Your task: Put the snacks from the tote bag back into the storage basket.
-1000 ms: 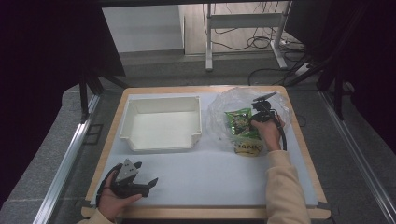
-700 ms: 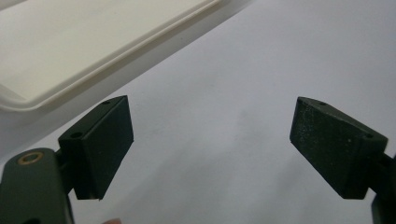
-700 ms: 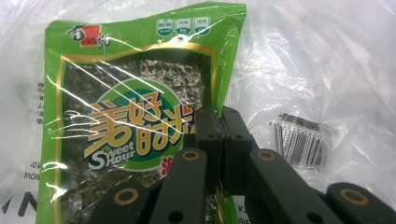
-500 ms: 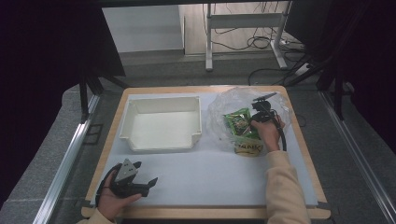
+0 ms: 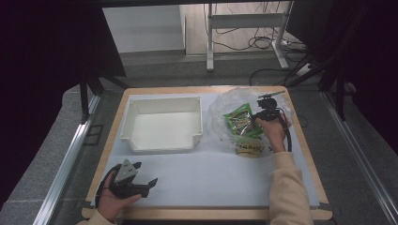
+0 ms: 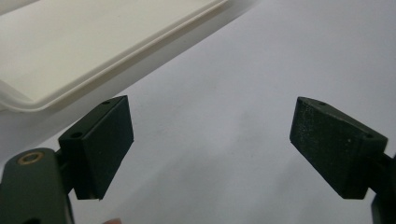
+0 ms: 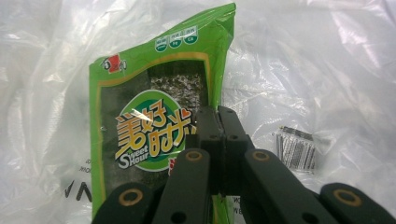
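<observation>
A green snack packet (image 5: pixel 238 120) with a round logo lies on a crumpled clear plastic bag (image 5: pixel 224 104) at the table's right. My right gripper (image 5: pixel 255 123) reaches it from the right. In the right gripper view its jaws are pressed together on the right edge of the green packet (image 7: pixel 154 135), so my right gripper (image 7: pixel 218 114) is shut on it. My left gripper (image 5: pixel 146 183) rests near the front left edge in a hand. The black pads of my left gripper (image 6: pixel 210 144) stand wide apart over bare white table.
A white plastic tray (image 5: pixel 162 100) sits at the back left, and its rim (image 6: pixel 93 42) shows just beyond the left jaws. A yellow packet (image 5: pixel 249 149) lies under the green one's near end. The wooden table border (image 5: pixel 206 213) runs along the front.
</observation>
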The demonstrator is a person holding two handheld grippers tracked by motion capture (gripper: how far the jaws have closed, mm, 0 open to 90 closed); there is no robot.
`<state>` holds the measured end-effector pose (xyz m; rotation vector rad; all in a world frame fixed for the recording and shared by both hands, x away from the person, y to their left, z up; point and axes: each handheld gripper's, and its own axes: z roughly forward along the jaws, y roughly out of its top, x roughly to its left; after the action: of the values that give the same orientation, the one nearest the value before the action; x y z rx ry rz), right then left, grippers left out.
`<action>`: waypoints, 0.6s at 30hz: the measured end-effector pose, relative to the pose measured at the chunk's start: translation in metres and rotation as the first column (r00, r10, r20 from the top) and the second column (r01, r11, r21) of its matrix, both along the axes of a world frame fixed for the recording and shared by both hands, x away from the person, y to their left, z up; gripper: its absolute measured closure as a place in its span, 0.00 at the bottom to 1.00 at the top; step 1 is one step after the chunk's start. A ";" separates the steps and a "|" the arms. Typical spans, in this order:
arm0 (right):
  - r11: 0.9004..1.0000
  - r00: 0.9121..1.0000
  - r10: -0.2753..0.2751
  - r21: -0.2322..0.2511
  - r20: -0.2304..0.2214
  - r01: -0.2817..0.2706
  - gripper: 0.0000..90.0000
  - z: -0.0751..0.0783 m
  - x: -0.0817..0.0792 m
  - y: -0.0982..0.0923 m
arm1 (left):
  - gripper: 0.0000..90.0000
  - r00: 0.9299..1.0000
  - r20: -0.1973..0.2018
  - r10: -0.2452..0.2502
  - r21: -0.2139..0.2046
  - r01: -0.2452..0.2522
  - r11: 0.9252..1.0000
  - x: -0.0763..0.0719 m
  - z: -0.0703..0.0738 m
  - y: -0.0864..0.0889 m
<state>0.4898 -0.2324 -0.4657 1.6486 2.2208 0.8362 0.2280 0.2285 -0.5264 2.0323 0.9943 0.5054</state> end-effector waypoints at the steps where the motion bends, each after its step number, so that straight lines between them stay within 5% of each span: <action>1: 1.000 1.000 0.003 0.002 0.007 -0.003 1.00 0.002 -0.001 -0.001 | 0.15 1.000 0.000 0.000 0.000 0.000 1.000 0.000 0.000 0.000; 18: 0.998 0.997 -0.001 0.055 0.079 -0.003 1.00 0.022 -0.012 -0.013 | 0.15 1.000 0.002 0.002 0.000 -0.002 1.000 0.000 0.000 0.001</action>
<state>0.4782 -0.2457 -0.4436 1.6095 2.1640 0.9540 0.2278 0.2299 -0.5261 2.0310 0.9953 0.5079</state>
